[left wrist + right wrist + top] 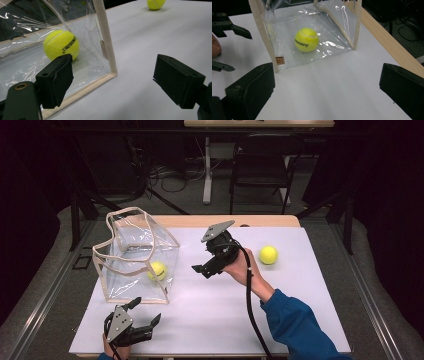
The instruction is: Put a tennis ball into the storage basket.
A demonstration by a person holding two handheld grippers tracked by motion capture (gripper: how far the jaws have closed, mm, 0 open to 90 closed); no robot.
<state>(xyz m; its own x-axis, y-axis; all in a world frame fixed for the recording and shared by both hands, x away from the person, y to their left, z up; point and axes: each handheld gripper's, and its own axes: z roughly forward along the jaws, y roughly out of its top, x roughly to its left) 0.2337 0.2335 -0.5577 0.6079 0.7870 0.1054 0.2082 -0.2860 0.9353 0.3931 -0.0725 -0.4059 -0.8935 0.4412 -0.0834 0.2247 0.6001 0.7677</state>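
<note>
The desk (pixel 210 320) carries a white sheet under a dark room; a chair and cables stand behind it.

Landmark: the clear bag (pixel 135 257), upright on the desk with its cream-trimmed mouth open at the top.

Arm pose. My right forearm, in a blue sleeve, enters from the near edge and angles toward the bag. My right hand (pixel 245 267) is raised above the desk, with the right gripper (pixel 201 270) tipped down and pointing at the bag's near side. My left hand sits at the desk's near edge, with the left gripper (pixel 147 312) low and just in front of the bag's near corner.

Ball positions. One tennis ball (pixel 157 270) lies inside the bag on its floor, against the wall that faces my right gripper. The right gripper view shows this ball (pixel 306 39) ahead of the jaws, behind the clear wall. A second tennis ball (pixel 268 255) lies on the desk beyond my right hand, well apart from the bag.

Gripper state. Right gripper: jaws spread wide, grasping nothing. Left gripper: jaws spread wide, grasping nothing, with one jaw just beside the bag's bottom trim (pixel 82 91).
</note>
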